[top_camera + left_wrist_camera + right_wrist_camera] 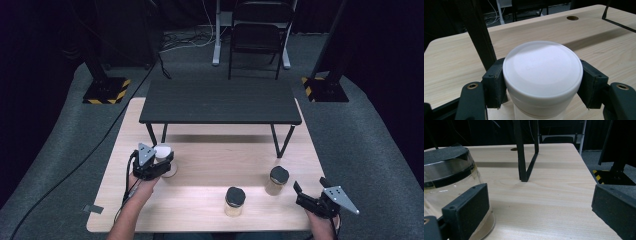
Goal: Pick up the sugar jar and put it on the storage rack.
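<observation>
White-lidded jar (542,75) is clamped by the left gripper (159,161) near the desk's left edge; lifted straight, tipping is avoided. Right gripper (307,194) stands open, empty.

A pale wooden worktop (200,200) carries a small black table (220,101) standing across its far half. Near the left edge, the left gripper (159,161) has its fingers closed around a white-lidded jar (163,151), with the person's left hand (141,186) behind it. Toward the near edge stands a black-lidded jar (234,201); a second black-lidded jar (276,180) stands closer to the right edge, the two apart. At the near right corner the right gripper (309,190) hovers with its fingers spread, near the second jar without touching it.
</observation>
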`<control>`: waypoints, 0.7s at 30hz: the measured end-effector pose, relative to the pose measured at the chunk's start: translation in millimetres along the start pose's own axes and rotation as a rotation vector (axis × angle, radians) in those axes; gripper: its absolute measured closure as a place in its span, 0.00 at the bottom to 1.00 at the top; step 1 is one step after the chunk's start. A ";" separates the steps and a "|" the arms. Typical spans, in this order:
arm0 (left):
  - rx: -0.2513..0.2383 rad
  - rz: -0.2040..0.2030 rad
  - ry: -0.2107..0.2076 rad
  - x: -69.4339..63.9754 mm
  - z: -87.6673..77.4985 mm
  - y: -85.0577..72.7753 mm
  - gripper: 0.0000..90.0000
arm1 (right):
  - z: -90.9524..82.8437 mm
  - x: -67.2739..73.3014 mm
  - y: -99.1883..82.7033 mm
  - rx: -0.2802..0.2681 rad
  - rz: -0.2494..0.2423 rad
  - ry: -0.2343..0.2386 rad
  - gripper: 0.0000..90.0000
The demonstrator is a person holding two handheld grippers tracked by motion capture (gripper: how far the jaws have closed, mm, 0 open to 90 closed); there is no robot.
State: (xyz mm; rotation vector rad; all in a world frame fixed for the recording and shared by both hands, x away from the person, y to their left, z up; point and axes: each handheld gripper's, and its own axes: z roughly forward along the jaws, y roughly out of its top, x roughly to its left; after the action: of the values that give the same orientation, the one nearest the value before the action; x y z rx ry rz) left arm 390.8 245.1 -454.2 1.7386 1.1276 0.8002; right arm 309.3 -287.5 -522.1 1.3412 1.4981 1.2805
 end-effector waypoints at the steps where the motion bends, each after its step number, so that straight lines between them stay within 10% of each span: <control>1: -0.001 0.001 0.003 0.1 -0.4 -0.3 0.37 | -0.1 -0.1 0.0 -0.001 0.000 0.000 0.01; 21: -0.044 0.030 -0.047 -2.3 -14.1 20.3 0.37 | 0.3 -0.5 0.1 0.002 0.004 -0.001 0.00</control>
State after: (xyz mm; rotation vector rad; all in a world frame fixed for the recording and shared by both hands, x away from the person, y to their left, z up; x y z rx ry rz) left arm 385.0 243.6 -430.1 1.7324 1.0470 0.7926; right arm 309.7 -287.9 -522.1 1.3470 1.4966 1.2811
